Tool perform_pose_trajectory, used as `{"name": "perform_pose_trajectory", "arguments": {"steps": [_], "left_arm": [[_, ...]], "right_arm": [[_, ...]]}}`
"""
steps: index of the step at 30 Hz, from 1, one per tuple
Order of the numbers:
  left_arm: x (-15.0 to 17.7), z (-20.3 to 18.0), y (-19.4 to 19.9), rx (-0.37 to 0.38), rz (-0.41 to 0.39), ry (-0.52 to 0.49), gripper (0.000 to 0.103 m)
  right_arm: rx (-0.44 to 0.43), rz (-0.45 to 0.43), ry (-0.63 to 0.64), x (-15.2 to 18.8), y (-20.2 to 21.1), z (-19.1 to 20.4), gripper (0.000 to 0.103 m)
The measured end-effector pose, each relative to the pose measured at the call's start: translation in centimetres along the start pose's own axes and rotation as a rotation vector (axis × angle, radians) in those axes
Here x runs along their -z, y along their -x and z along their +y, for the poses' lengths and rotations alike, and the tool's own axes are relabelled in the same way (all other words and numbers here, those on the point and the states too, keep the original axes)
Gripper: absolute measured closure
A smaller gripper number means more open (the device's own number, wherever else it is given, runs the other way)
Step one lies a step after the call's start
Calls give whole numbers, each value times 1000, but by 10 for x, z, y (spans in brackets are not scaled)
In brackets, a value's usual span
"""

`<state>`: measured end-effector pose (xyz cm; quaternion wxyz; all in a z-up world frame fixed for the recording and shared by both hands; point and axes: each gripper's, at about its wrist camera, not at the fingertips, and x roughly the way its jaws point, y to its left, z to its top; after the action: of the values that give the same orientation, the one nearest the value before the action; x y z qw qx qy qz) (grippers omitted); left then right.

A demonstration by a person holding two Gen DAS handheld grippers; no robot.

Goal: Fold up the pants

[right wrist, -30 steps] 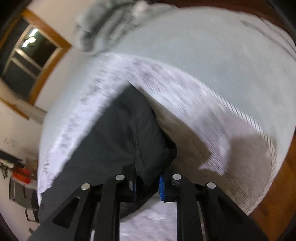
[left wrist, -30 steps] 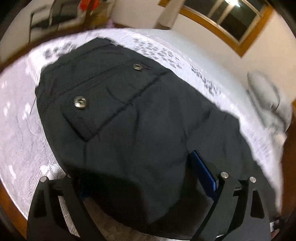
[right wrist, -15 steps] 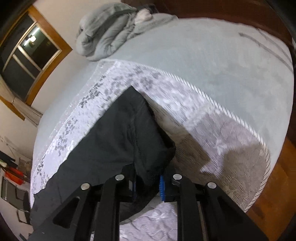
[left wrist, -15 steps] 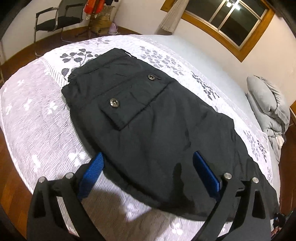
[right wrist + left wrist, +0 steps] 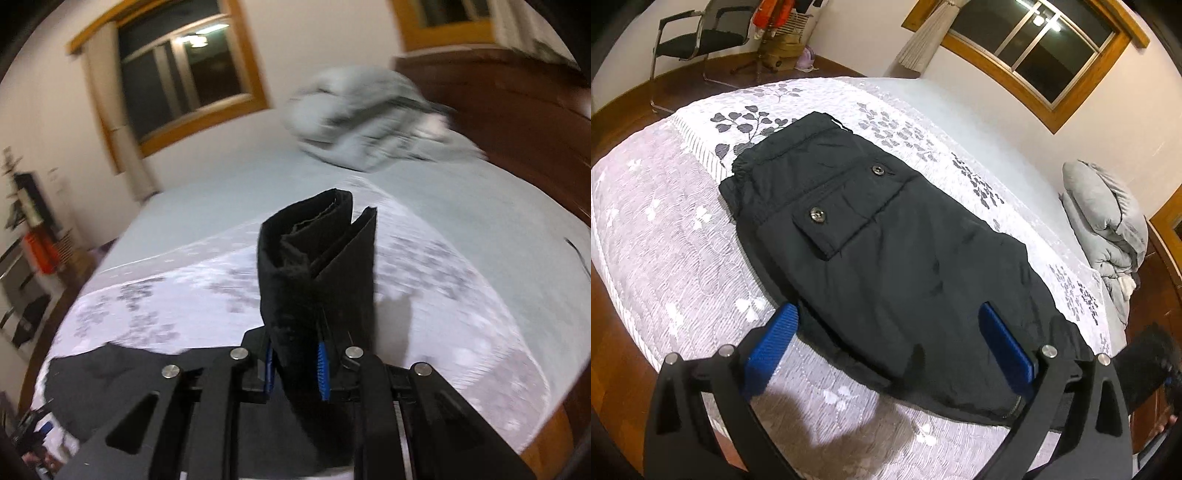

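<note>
fingers of the right gripper point(image 5: 295, 369) pinch the black pants point(image 5: 886, 236); left gripper point(image 5: 892, 343) fingers spread wide.

A white floral bedspread point(image 5: 683, 236) is spread over the bed. A grey duvet point(image 5: 1108, 221) is bundled near the headboard. A black chair point(image 5: 698, 40) is set beside a wood-framed window point(image 5: 1034, 48).

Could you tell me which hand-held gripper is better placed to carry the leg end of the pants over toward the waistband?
The right hand-held gripper: it is shut on the lifted leg end of the pants. The left hand-held gripper is open and holds nothing.
</note>
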<state>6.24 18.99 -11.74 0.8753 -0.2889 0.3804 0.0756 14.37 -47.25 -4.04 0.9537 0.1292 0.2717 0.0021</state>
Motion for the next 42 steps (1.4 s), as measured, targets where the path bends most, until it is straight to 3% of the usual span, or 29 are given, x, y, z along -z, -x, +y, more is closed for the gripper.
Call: {"name": "perform_pose_trajectory", "arguments": {"steps": [6, 13, 28, 42], "left_arm": [[3, 10, 3, 0, 4, 9, 5], [3, 22, 5, 18, 9, 43, 5], [2, 28, -1, 24, 26, 56, 5], [-9, 12, 1, 38, 4, 12, 5]], "right_arm": [[-181, 64, 134, 4, -19, 103, 85], [-274, 216, 237, 43, -61, 178, 85], [-292, 358, 399, 116, -93, 230, 85], [-294, 428, 458, 163, -105, 226, 84]]}}
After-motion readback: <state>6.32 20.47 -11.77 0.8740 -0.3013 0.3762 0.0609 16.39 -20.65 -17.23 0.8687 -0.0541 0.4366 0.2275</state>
